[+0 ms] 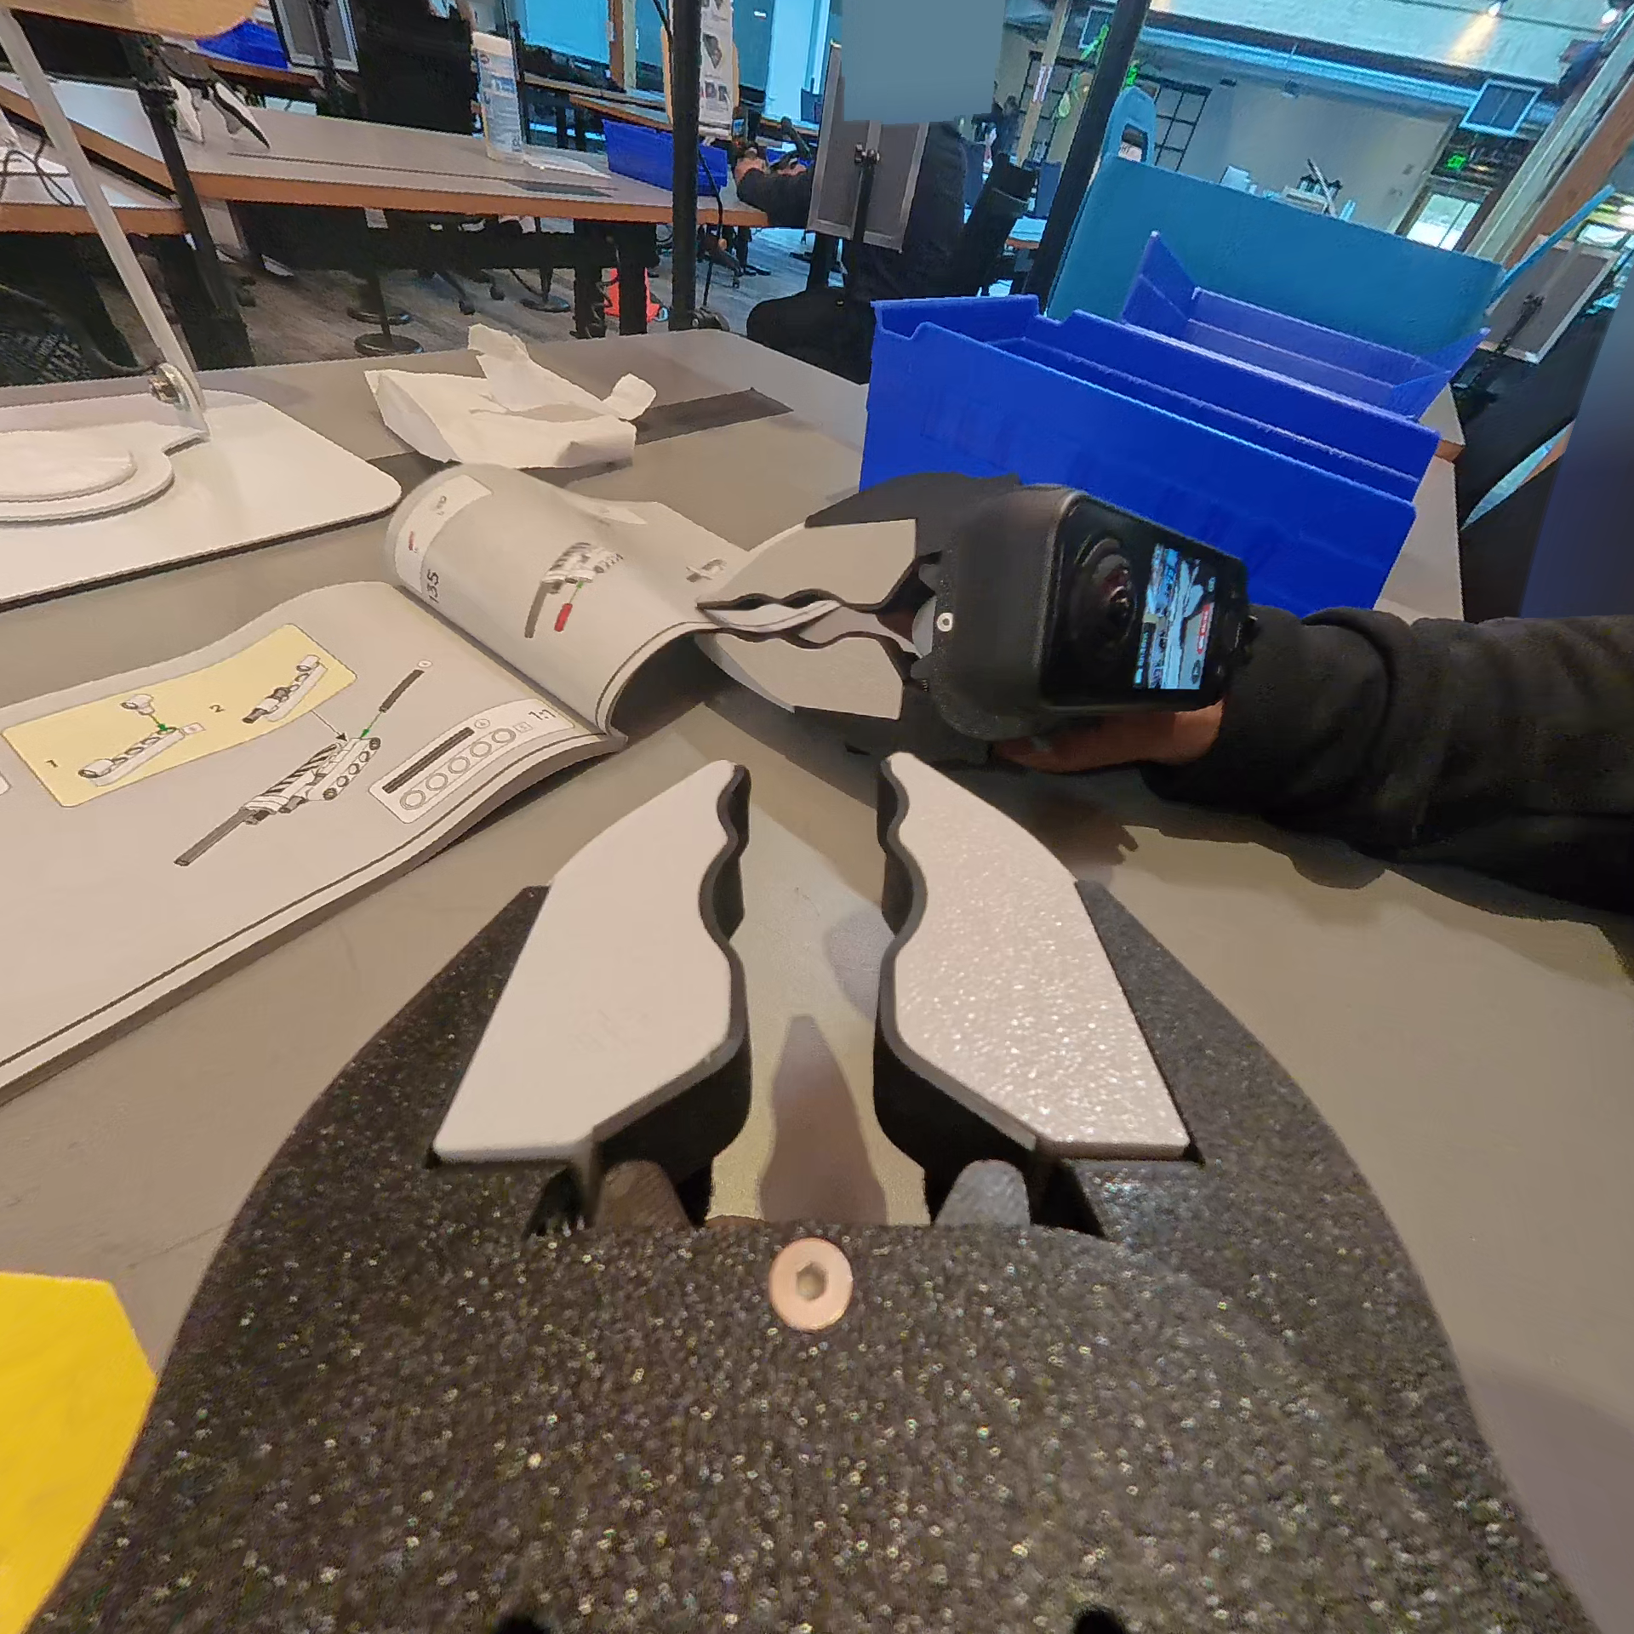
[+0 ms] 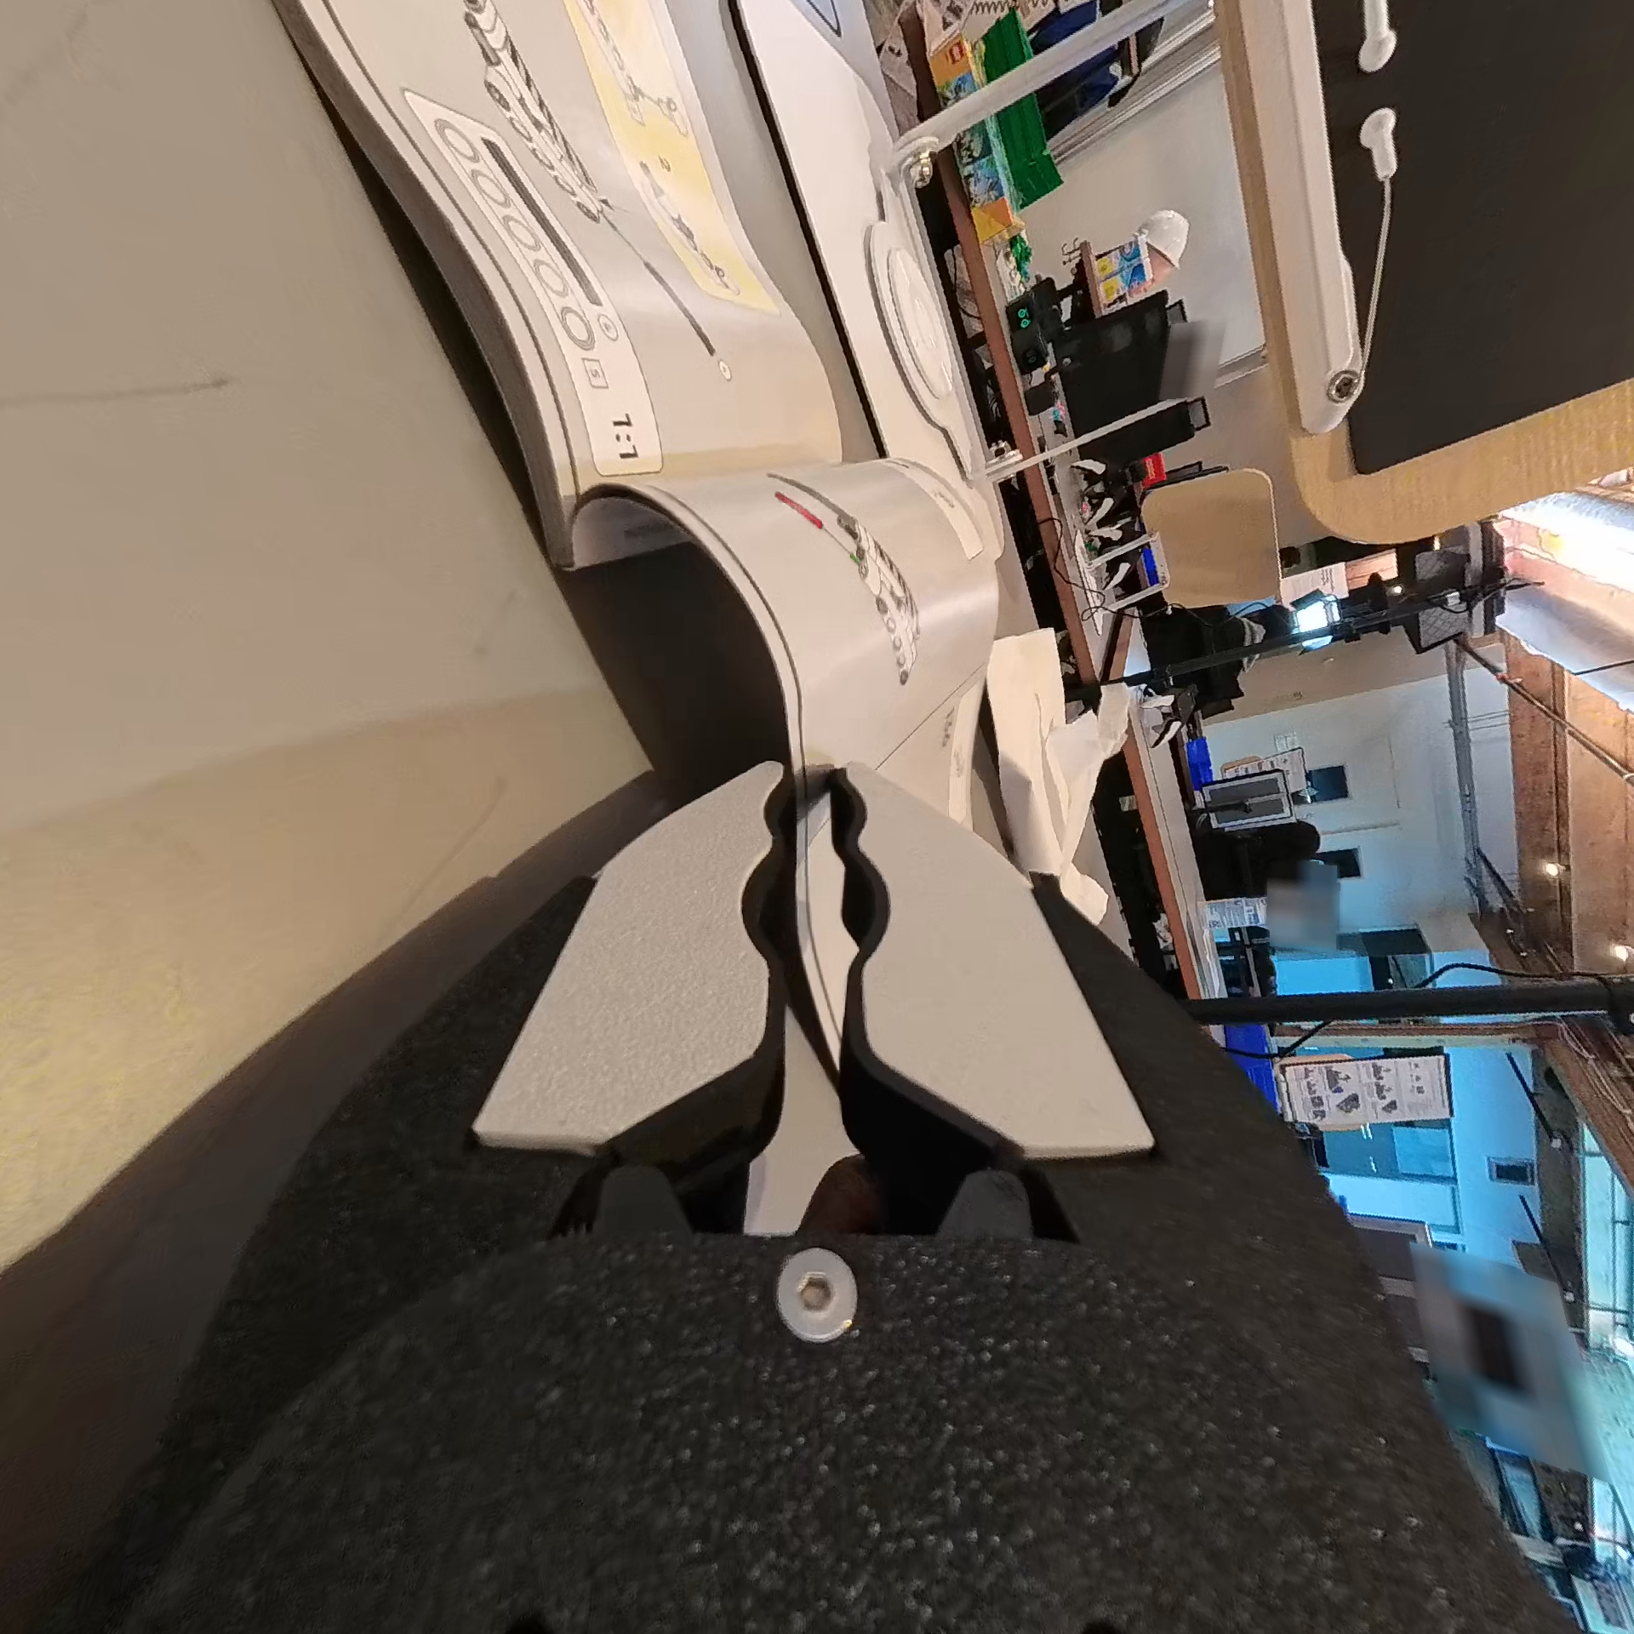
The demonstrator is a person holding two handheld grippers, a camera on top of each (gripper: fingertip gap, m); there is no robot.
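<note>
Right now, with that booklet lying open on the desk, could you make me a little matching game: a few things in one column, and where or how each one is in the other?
Things:
1. left gripper
2. right gripper
3. blue bins
4. crumpled white paper

States or places:
A. on the table beyond the open booklet
B. closed on a curled page of the booklet
C. open over bare table, nothing between its fingers
D. at the far right of the table, behind the sleeve

Pairs: 1-C, 2-B, 3-D, 4-A
</note>
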